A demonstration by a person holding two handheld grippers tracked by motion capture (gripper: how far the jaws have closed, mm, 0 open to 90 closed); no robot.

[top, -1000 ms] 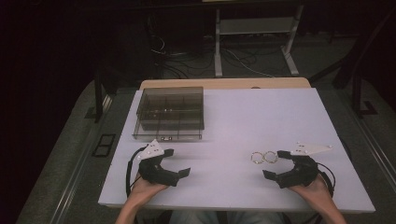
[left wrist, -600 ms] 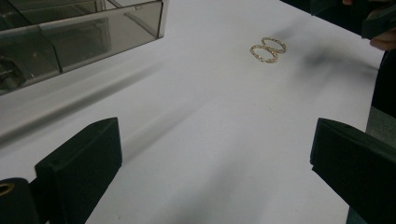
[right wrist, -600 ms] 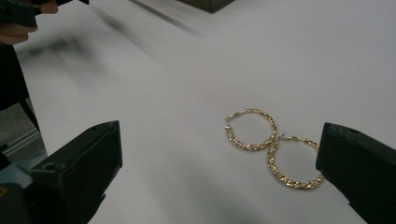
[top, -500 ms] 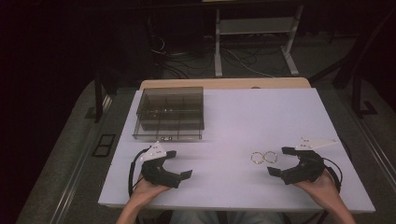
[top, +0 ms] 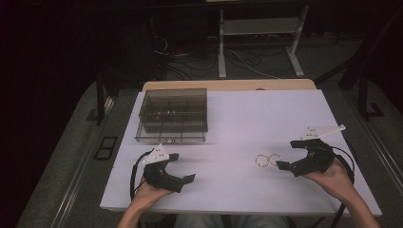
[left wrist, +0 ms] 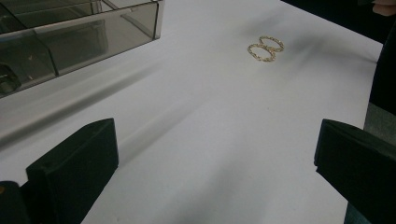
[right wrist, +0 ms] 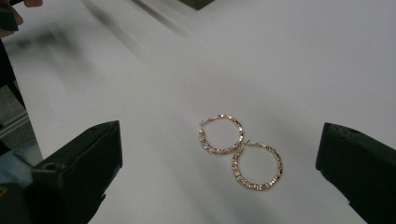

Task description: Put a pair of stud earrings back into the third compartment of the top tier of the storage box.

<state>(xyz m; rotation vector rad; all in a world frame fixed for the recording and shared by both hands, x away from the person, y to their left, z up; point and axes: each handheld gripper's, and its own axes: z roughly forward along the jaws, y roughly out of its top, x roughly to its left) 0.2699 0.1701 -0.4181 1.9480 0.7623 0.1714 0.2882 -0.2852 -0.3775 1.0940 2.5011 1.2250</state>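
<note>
Where they touch, two gold twisted hoop earrings

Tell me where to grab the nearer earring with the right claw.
Probably the outer rim of the near hoop, on the arc away from the other hoop. Come straight down with the open right claw: both lie flat and touch, so a low approach would shove them.

I have the left tongs low at my near left, jaws spread wide and holding nothing. My right tongs sit farther right, tipped inward, jaws likewise wide apart, both hands gripping from below.
</note>
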